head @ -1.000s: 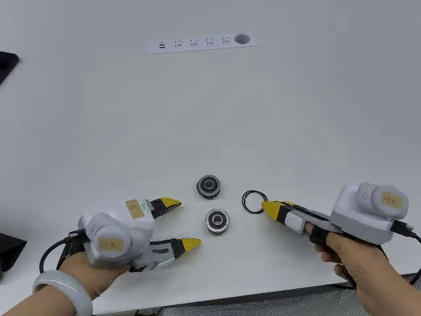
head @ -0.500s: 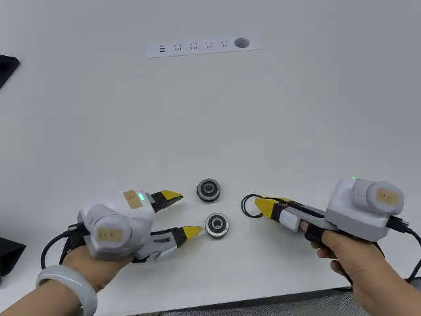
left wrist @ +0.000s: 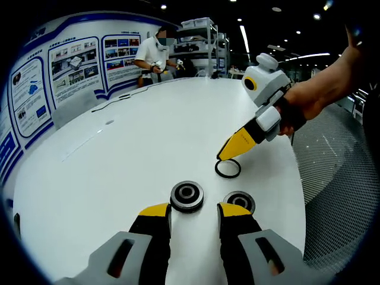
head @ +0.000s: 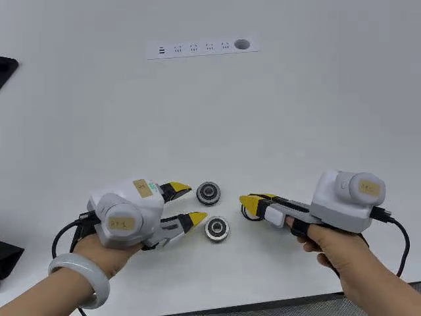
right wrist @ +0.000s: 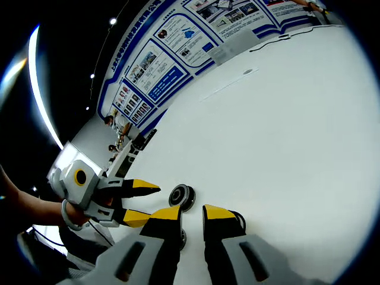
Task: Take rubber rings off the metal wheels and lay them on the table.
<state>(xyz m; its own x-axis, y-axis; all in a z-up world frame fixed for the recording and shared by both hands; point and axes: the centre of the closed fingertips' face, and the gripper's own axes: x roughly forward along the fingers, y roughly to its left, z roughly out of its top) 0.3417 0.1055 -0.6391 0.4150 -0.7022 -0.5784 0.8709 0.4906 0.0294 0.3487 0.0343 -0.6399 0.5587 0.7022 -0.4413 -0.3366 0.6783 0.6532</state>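
Left gripper wide open, empty, tips just short of far wheel and near wheel on white surface. Right gripper nearly closed, narrow gap, empty, tip at loose rubber ring lying flat beside both wheels.

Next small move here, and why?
Probably ease the left tongs forward around the farther wheel and close. They stand open, with that wheel just ahead between the tips. One ring already lies loose by the right tongs.
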